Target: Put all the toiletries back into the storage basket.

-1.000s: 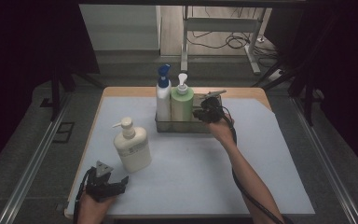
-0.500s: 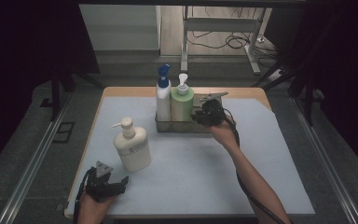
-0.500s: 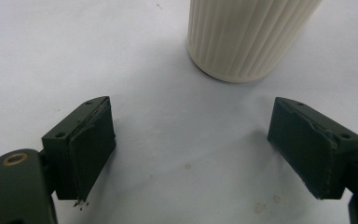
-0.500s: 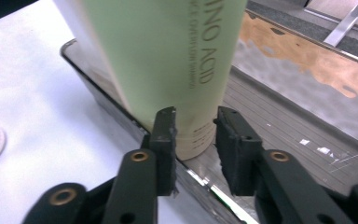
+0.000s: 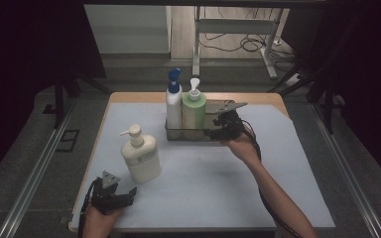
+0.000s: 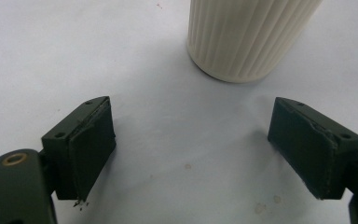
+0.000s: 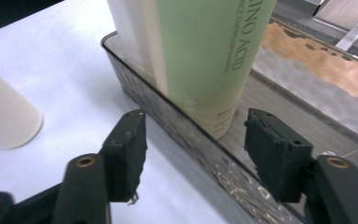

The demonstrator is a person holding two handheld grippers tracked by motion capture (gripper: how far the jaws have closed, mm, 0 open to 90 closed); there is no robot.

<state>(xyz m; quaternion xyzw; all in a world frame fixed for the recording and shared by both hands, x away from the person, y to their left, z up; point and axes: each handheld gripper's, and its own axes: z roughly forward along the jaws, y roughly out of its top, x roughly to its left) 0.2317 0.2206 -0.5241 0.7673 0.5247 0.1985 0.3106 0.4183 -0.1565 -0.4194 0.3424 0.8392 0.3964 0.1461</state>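
Straddling the tray's (image 7: 168, 126) front wall, the right tool (image 7: 193, 142) gapes.

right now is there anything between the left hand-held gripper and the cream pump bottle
No. In the left gripper view, bare white table cover runs from the open left hand-held gripper to the cream pump bottle.

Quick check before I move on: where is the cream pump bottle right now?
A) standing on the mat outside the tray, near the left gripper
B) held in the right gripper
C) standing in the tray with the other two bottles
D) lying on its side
A: the cream pump bottle stands upright on the mat, apart from the tray, just ahead of the open left gripper.
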